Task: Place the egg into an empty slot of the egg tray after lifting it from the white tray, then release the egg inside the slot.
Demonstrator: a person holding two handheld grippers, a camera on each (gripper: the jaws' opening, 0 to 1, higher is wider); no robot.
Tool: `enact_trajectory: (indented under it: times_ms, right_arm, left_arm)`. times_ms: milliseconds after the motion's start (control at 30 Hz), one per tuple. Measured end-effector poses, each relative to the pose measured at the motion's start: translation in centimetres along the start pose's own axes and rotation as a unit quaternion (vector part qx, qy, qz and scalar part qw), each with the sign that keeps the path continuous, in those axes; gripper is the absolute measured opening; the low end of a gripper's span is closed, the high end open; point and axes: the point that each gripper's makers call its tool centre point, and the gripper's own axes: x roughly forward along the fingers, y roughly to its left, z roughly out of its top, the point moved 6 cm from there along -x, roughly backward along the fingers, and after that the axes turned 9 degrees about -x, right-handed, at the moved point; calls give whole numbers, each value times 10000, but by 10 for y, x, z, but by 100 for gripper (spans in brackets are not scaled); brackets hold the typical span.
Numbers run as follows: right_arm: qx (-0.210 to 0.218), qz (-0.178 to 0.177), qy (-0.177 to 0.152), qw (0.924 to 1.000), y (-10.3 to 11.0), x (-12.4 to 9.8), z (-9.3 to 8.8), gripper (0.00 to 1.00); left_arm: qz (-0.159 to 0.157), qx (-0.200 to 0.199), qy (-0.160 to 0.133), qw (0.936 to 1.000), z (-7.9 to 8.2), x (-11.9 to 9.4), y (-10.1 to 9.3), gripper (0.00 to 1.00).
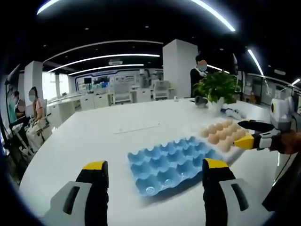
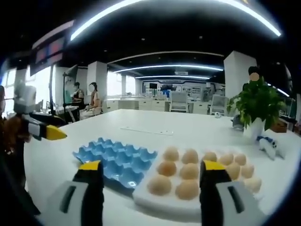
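The eggs [image 2: 189, 172] sit in rows on the white tray [image 2: 164, 203], which lies on the table [image 2: 197, 129] touching or just beside the blue egg tray [image 2: 115, 160]; every slot of the blue tray that shows looks empty. In the right gripper view the white tray lies straight ahead of the right tool [image 2: 148, 188], its nearest eggs framed between the two yellow-tipped jaws, which stand wide apart with nothing between them. The blue tray lies ahead and to that tool's left. In the left gripper view the left tool [image 1: 155, 188] is likewise spread wide and empty, and it faces the blue tray head-on, with the eggs off to its right, beyond the tray's far corner. The right tool shows there too, hovering over or just beside the eggs, so it is plainly the nearer one for the pick. No egg is lifted yet. The coming move, as I judge it, is a short reach forward and down onto a front egg; which way each egg's long axis lies I cannot tell. A potted plant [image 2: 257, 106] stands farther back.
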Motion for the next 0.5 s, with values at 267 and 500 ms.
enact_trajectory:
  times_ms: [267, 500]
  right_arm:
    - [-80, -36, -37, 10000, -1, 0, 1, 85]
    - [99, 93, 181, 9997, 0, 4, -9, 76]
  left_arm:
    - [11, 0, -23, 10000, 0, -1, 1, 83]
    - [41, 13, -45, 10000, 1, -1, 1, 83]
